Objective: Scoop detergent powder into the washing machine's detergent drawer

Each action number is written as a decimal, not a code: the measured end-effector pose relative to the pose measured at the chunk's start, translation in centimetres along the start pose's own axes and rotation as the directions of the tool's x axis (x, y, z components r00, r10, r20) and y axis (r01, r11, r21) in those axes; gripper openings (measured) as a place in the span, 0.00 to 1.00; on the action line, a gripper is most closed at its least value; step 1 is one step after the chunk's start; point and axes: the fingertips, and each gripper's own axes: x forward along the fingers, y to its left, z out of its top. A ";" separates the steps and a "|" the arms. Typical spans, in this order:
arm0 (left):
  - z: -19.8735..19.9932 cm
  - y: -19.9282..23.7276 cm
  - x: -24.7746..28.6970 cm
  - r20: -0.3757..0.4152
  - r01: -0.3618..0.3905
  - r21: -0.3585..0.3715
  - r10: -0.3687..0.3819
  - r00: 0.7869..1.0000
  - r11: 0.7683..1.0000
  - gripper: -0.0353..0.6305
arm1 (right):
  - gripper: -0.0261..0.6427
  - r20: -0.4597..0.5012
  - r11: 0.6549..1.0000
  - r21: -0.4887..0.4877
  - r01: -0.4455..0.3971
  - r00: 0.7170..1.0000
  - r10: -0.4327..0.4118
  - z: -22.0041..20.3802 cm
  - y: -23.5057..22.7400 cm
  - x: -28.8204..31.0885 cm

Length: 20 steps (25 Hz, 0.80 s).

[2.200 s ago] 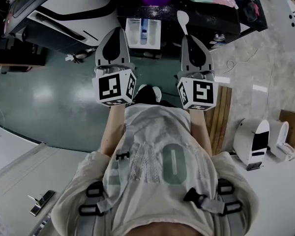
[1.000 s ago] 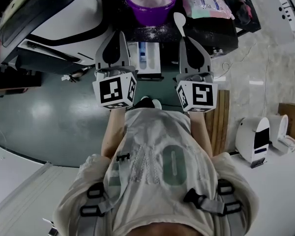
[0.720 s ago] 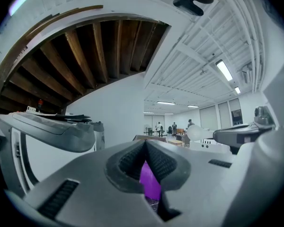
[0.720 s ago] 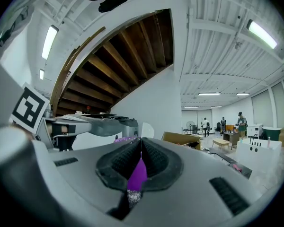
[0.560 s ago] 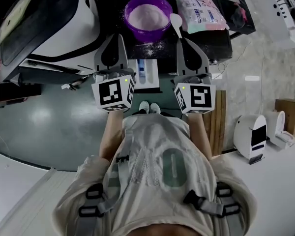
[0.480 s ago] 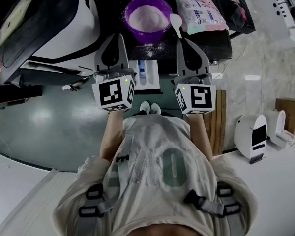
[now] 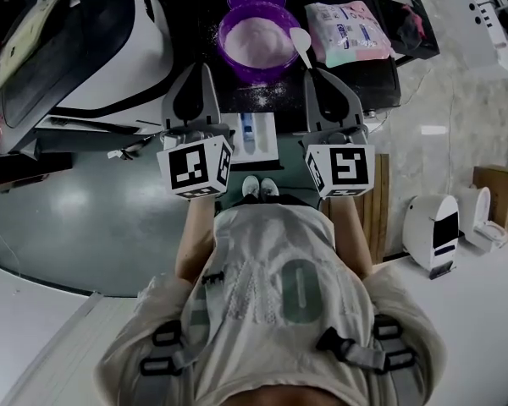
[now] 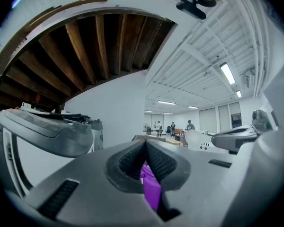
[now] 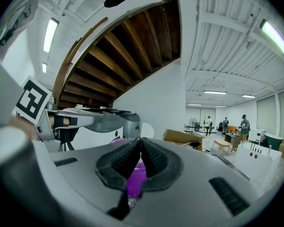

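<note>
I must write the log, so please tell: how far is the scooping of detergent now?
Done: the drawer stands open, and the right gripper is shut on the spoon. In hand: the spoon is at the rim of the powder bowl. Left: scooping and tipping into the drawer.

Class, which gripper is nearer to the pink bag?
Right. The right gripper points just short of the pink bag; the left gripper is farther left, on the purple bowl's other side.

Pale detergent powder (image 7: 258, 34) is seen filling a purple bowl (image 7: 227, 42). A white spoon (image 7: 300, 44) is held by its handle in the right gripper (image 7: 314, 69), scoop end just beside the bowl's rim. The white detergent drawer (image 7: 263, 139) is pulled open.
</note>
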 end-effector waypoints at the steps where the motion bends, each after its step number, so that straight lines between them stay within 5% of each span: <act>1: -0.2 0.1 0.0 -0.004 -0.006 0.000 0.006 1.000 1.000 0.08 | 0.05 -0.013 1.000 -0.012 -0.009 1.000 0.009 0.0 -0.2 0.3; 5: -0.5 0.5 -0.3 -0.005 -0.023 0.009 0.023 1.000 1.000 0.08 | 0.05 -0.099 0.989 -0.071 -0.126 0.988 0.118 0.2 -0.3 2.0; 8: -0.5 0.8 -0.7 -0.003 -0.035 0.017 0.035 0.999 0.999 0.08 | 0.05 -0.206 0.958 -0.125 -0.259 0.951 0.230 0.2 -0.1 3.9; 14: -0.6 1.4 -1.6 0.009 -0.065 0.014 0.065 0.998 0.998 0.08 | 0.05 -0.467 0.842 -0.217 -0.494 0.810 0.355 -1.7 0.0 6.8; 20: -0.6 1.9 -2.9 0.016 -0.092 0.050 0.091 0.996 0.995 0.08 | 0.05 -0.670 0.773 -0.253 -0.581 0.682 0.294 -4.7 -1.3 8.9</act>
